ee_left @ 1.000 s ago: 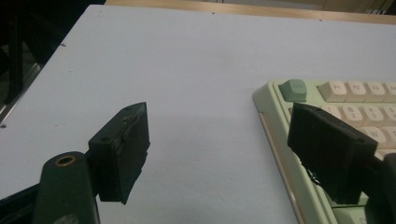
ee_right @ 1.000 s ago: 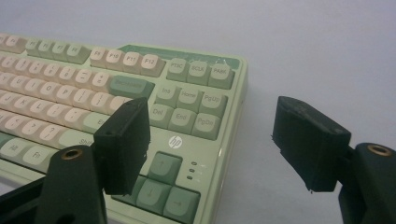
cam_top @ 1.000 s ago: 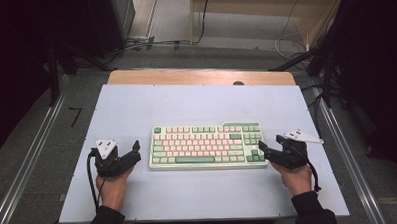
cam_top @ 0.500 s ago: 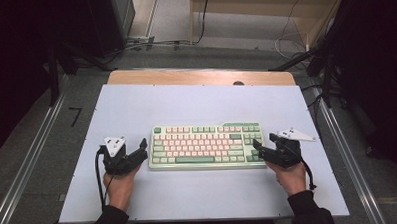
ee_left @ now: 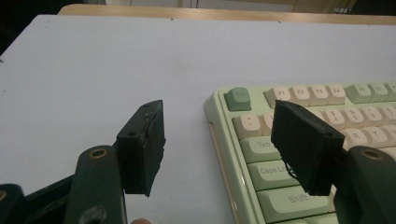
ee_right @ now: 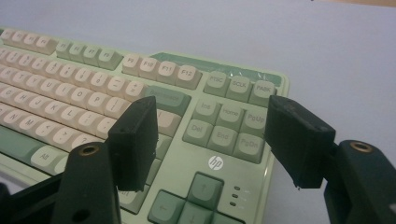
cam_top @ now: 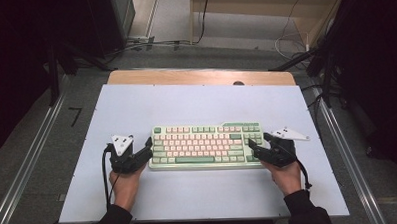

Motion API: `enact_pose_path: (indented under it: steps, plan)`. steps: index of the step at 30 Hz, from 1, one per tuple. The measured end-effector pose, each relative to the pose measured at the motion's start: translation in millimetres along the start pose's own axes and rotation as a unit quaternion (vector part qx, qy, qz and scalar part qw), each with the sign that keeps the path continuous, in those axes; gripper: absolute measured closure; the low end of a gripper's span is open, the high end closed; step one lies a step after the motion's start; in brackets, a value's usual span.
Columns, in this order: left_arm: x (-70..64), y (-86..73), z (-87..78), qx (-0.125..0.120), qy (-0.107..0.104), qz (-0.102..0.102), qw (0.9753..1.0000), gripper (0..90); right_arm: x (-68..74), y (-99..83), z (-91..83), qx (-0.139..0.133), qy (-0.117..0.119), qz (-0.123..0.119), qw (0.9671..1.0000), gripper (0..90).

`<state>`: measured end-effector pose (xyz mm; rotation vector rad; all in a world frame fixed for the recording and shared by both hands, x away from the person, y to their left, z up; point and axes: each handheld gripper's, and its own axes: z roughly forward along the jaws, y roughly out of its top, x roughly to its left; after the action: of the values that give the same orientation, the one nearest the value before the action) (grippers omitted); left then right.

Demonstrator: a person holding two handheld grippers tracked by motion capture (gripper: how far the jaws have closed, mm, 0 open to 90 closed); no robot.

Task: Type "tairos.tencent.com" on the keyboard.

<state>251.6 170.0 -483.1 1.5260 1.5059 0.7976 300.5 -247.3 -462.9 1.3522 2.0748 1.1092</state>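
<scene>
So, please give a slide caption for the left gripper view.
Open left gripper straddling the left edge of a green keyboard on the white table.

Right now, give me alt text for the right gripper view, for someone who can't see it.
Two open black jaws of the right gripper rise over the right end of a green and cream keyboard, above its navigation keys and arrow keys. The keyboard lies on a pale table.

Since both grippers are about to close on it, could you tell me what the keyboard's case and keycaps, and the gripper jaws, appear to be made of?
The keyboard looks like moulded plastic: its pale green case has a smooth, slightly satin sheen, and its cream and green keycaps look matte with printed legends. On the left gripper and the right gripper, the jaws seem to be matte black plastic, possibly printed, with rough edges; that stays uncertain.
</scene>
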Motion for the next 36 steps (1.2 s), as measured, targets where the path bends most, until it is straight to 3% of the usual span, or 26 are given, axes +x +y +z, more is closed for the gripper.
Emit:
enact_pose_path:
  steps: [6, 17, 22, 36]
  plan:
    - [-5.8, 1.5, 1.1, -0.005, -0.009, 0.005, 0.9999, 42.2, 5.3, 1.8, 3.4, -0.003, 0.003, -0.008, 1.0000, 35.9]
    - [-18.9, 4.4, 5.9, -0.001, -0.027, 0.014, 0.9995, 58.6, 12.4, 4.4, 7.5, -0.009, 0.018, -0.013, 0.9997, 49.5]
    - [-25.6, 4.7, 10.2, 0.006, -0.044, 0.020, 0.9988, 66.4, 16.7, 5.3, 10.0, -0.010, 0.022, -0.018, 0.9995, 60.2]
    - [-39.8, 7.5, 18.5, 0.016, -0.066, 0.035, 0.9970, 84.4, 25.3, 7.2, 15.8, -0.014, 0.021, -0.033, 0.9991, 77.7]
